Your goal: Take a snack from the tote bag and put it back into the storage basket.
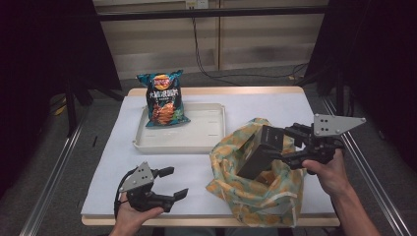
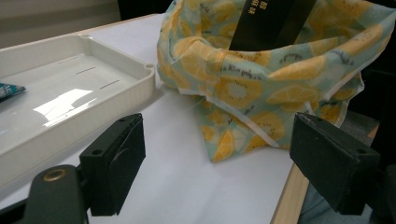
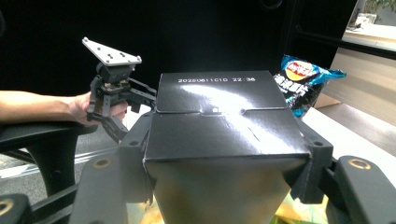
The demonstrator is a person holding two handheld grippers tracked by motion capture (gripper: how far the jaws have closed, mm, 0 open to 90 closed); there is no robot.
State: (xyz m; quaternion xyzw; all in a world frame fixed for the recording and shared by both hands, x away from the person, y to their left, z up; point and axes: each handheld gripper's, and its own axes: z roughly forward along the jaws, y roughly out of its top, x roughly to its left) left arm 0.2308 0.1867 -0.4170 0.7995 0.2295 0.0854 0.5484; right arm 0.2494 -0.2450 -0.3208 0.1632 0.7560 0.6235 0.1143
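1. The tray (image 1: pixel 211 140) sits on the table (image 1: pixel 295 105) at its far middle, with the chip bag (image 1: pixel 163 98) resting in the tray's left end and leaning over its far rim.
2. The cloth bag (image 1: pixel 255 189) lies right of the tray, nearer the front edge, close beside the tray's near right corner.
3. The box (image 1: pixel 260 150) stands tilted in the cloth bag's mouth, its lower end inside.
4. The right gripper (image 1: pixel 290 145) is at the box's upper end, right of it, jaws on either side.
5. The left gripper (image 1: pixel 172 183) hangs at the front left, left of the cloth bag and in front of the tray.
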